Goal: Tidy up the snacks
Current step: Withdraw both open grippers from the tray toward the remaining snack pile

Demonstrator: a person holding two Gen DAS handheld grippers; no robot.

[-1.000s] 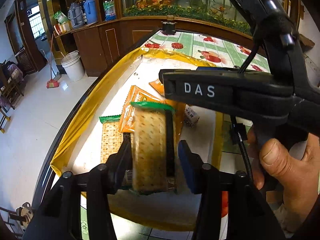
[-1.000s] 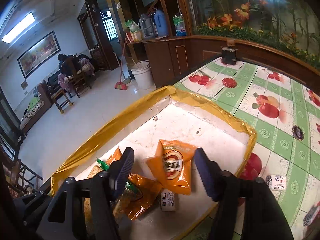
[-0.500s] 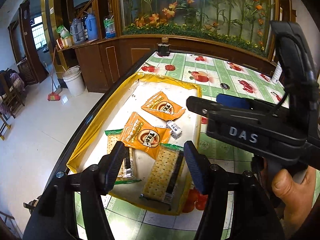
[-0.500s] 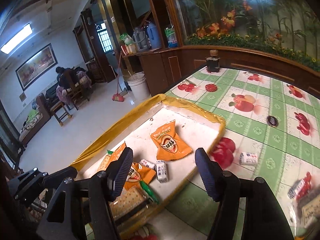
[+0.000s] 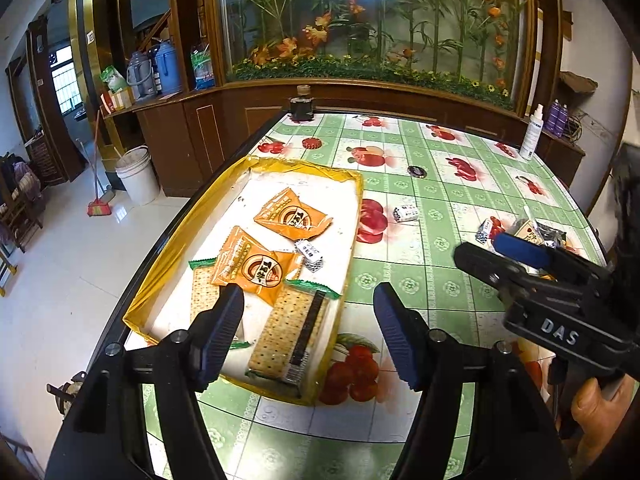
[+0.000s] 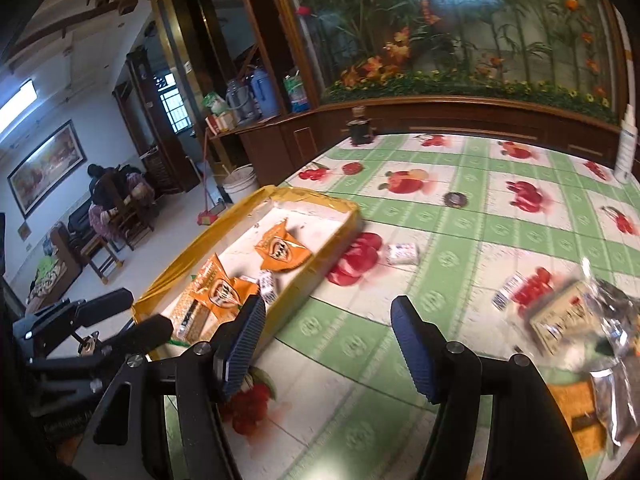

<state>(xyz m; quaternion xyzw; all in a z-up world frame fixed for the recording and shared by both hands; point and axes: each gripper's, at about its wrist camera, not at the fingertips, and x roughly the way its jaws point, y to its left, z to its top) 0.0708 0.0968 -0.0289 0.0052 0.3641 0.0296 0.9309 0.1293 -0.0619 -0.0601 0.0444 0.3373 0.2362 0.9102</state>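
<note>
A: What's nearest the left gripper (image 5: 310, 334)?

B: Its ribbed blue pads stand apart with nothing between them; the jaws have just been opening. Below and just ahead lies a flat cracker pack (image 5: 290, 334) in clear wrap, at the near end of the yellow-rimmed tray (image 5: 168, 258).

A: And beyond that?

B: A second cracker pack (image 5: 200, 294) partly under a crinkly orange packet (image 5: 256, 266), a small white wrapped candy (image 5: 310, 254) beside it, then another orange packet (image 5: 292, 216) farther in.

A: The right gripper (image 6: 328, 346)?

B: Spread wide and empty over the green fruit-print tablecloth (image 6: 460, 240), right of the tray. A blurred heap of foil wrappers (image 6: 592, 320) lies to its right, and a loose white candy (image 6: 402, 254) ahead, just off the tray's far corner.
</note>
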